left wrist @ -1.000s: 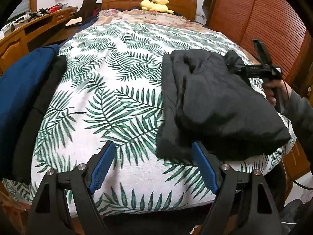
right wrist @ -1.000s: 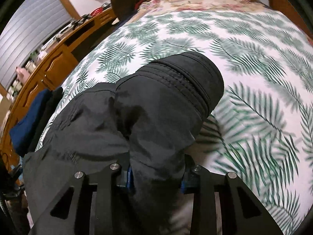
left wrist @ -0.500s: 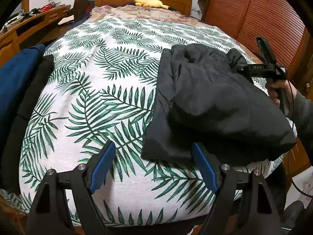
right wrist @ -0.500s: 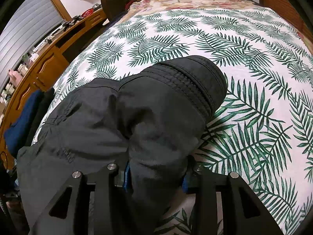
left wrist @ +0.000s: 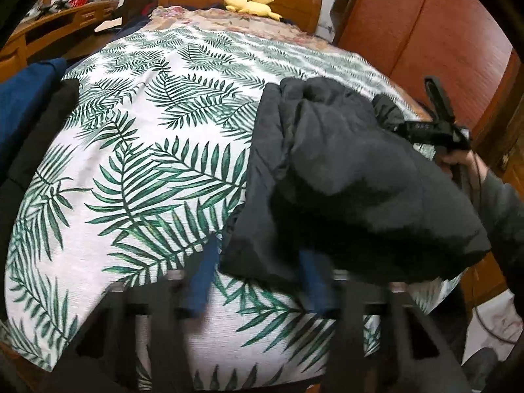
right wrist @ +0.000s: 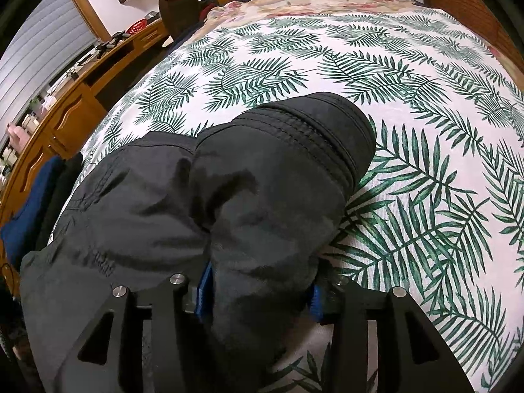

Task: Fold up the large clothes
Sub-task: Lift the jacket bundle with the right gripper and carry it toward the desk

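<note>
A large black padded jacket (left wrist: pixel 344 177) lies partly folded on the right side of the bed's leaf-print cover (left wrist: pixel 137 170). My left gripper (left wrist: pixel 258 281) is blurred, with its blue pads on either side of the jacket's near hem corner; how far it has shut I cannot tell. My right gripper (right wrist: pixel 258 291) is shut on a bunched sleeve of the jacket (right wrist: pixel 278 190), whose stitched cuff points up the bed. The right gripper also shows in the left wrist view (left wrist: pixel 432 131) at the jacket's far right edge.
A blue garment (left wrist: pixel 23 108) and a black one (left wrist: pixel 49 124) lie at the bed's left edge. A wooden desk (right wrist: pixel 75 111) runs along the left. A yellow plush toy (left wrist: pixel 252 3) rests by the headboard. A wooden wardrobe (left wrist: pixel 425 26) stands at the right.
My left gripper has moved forward and right to the jacket's near hem, its pads closer together. The right gripper keeps its hold on the sleeve and has drawn back slightly.
</note>
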{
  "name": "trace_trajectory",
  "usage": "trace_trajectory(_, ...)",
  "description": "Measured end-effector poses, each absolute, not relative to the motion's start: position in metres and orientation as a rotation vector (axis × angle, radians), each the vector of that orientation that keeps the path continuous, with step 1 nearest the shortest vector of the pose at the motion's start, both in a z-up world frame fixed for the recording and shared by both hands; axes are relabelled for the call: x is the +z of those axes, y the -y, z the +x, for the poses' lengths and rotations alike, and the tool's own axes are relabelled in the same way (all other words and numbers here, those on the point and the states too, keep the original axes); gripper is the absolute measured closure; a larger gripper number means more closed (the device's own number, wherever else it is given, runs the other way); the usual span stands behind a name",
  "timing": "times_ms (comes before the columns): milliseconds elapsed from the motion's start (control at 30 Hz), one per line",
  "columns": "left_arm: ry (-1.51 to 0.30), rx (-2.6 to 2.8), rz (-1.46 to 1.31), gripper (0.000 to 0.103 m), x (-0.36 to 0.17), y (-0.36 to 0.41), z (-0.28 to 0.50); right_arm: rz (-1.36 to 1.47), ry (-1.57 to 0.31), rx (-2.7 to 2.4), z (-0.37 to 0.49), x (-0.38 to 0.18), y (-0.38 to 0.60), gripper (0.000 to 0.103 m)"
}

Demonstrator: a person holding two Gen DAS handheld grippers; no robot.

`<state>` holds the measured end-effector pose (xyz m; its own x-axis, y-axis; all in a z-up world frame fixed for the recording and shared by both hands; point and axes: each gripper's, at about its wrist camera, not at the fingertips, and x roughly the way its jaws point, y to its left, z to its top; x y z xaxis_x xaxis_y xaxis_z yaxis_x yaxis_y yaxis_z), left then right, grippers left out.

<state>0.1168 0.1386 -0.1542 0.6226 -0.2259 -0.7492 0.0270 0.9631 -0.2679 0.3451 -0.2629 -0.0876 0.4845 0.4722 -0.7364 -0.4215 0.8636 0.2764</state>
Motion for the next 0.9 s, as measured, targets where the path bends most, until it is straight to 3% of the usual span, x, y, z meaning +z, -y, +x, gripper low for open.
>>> trace_trajectory(133, -0.875, -0.166, -0.322, 0.079, -0.157, -0.147, 0.113, 0.082, -0.926, 0.534, 0.346, -0.088, 0.263, 0.057)
trace_trajectory(300, -0.838, -0.162, -0.291, 0.090, -0.147, -0.138, 0.104, 0.015, -0.855, 0.548, 0.331, -0.074, 0.259, 0.070)
trace_trajectory(900, -0.699, -0.122, -0.216, 0.094, -0.096, -0.115, 0.077, -0.021, -0.673, 0.582, 0.250, -0.023, 0.287, 0.080)
